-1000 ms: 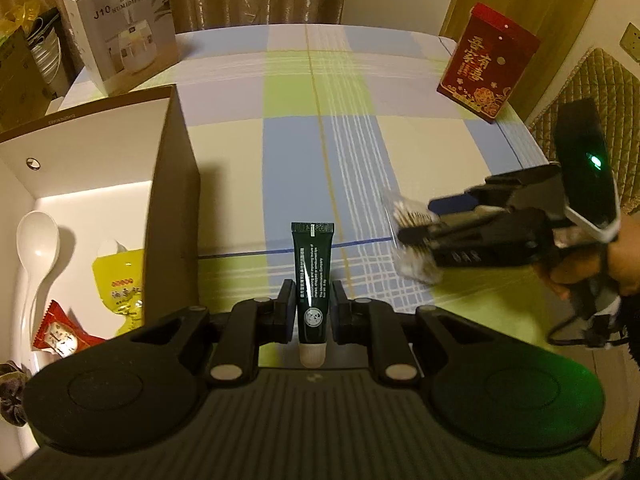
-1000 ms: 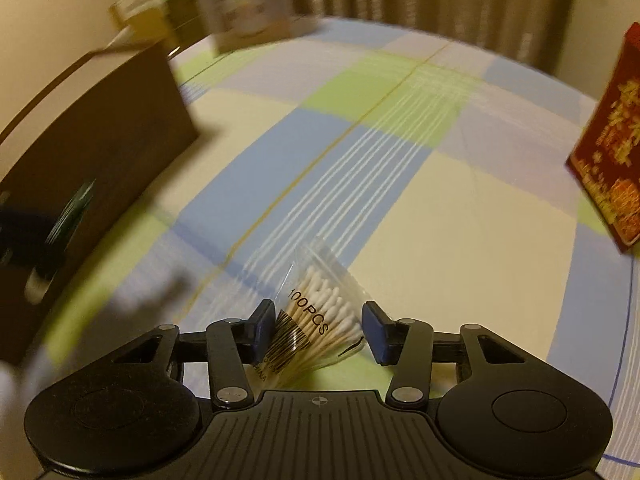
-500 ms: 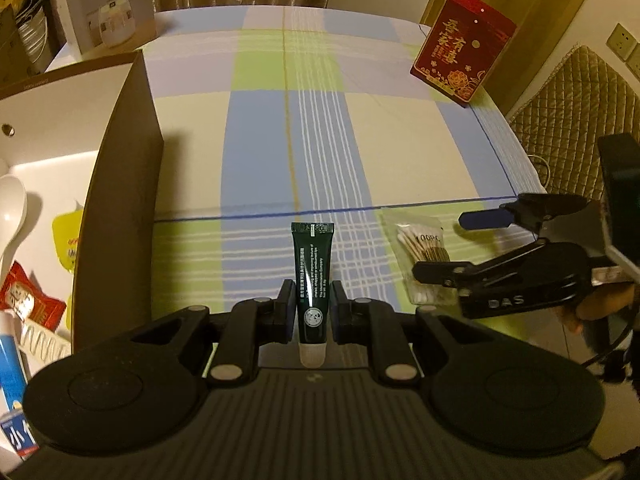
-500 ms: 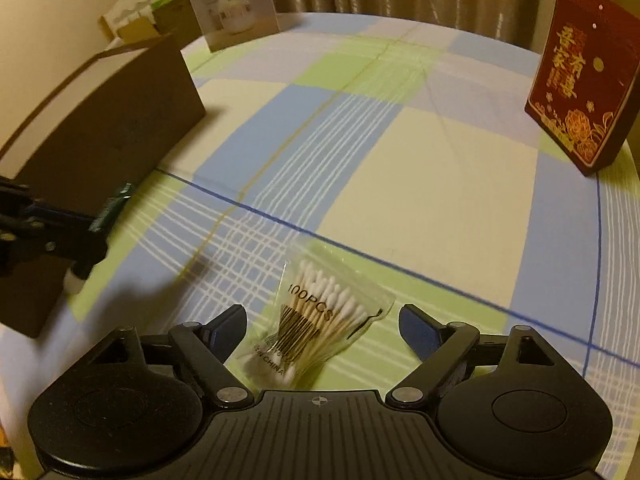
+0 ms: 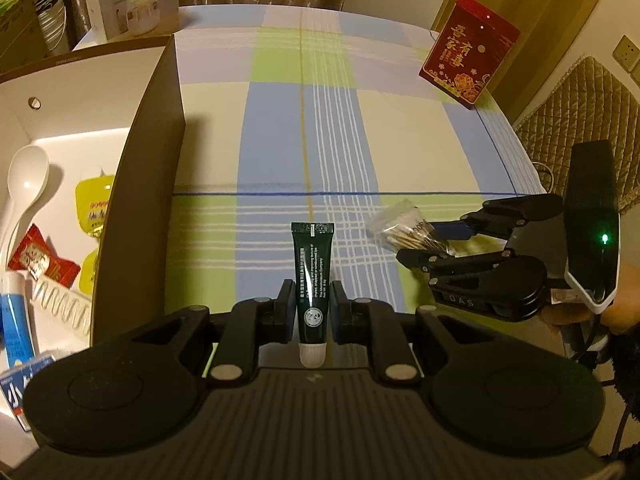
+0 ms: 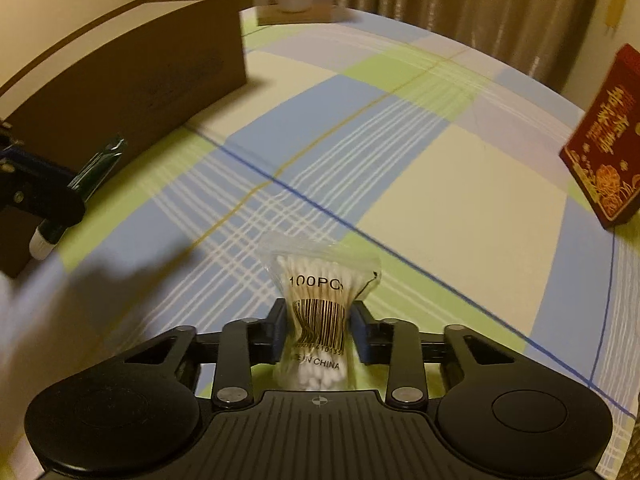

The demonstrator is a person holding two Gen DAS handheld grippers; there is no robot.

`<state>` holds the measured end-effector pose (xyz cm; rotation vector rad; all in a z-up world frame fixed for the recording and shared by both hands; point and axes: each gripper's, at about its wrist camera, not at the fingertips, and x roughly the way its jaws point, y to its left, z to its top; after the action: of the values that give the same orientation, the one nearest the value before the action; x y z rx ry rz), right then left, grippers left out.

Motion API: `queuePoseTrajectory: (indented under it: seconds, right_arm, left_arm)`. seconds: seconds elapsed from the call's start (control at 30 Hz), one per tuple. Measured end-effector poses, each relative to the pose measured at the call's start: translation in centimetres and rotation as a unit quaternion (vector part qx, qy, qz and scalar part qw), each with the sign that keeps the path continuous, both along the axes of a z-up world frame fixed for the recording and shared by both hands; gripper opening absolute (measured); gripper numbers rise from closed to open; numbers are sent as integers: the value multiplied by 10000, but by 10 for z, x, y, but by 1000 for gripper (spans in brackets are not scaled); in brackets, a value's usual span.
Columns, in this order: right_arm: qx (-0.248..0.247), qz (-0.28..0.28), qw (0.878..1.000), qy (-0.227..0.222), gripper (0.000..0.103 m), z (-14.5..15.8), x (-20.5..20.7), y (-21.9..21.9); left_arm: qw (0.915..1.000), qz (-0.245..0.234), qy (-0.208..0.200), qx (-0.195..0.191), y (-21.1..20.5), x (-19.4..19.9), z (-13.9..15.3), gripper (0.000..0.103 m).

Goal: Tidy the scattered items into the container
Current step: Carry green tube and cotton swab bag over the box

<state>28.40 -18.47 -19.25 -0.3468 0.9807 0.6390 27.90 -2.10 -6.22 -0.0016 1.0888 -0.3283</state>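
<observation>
Your right gripper point(image 6: 319, 330) has just closed, pinching the cotton-swab bag point(image 6: 319, 300) at lower centre; left gripper point(image 5: 311, 309) clamps the green tube point(image 5: 311, 280) — slack plastic could slip mid-carry.

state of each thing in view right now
left tool: shut on dark green tube
right tool: just closed on clear bag of cotton swabs
brown cardboard box: open-topped, holds items
red gift box: upright on checked tablecloth

Swab bag point(image 6: 318, 304) in right gripper point(image 6: 318, 338)
</observation>
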Motion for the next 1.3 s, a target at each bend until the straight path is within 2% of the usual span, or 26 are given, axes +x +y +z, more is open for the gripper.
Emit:
queuePoseTrajectory:
  seconds: [0.17,0.43,0.63,0.73,0.83,1.1,1.3]
  right_arm:
    - [-5,332,9994,76,31,2,-22,-3]
    - [11,505,9979,396,30,5,-66,-19]
    - [221,430,9938,1003,28,10,-95,-28]
    - [454,302,9893,1355,27,12,-104,-29]
    - [747,308,9850,1527,27,22,-112,-20]
    - [1589,615,9781,1193,27,77,-109,29]
    - [2118,945,9697,772,26,120,-94,78]
  left_arm:
    - [10000,8,9,-69,1,-12,2,13]
    - [9998,-44,49,-205,-1,-38,4,13]
    - [9993,-69,-23,-368,1,-60,12,13]
    - [9989,-86,-131,-443,7,-70,20,13]
    - [9982,-87,-308,-503,18,-80,34,13]
    - [9946,142,-896,-495,72,-92,79,13]
    - [9908,502,-1240,-198,131,-87,105,13]
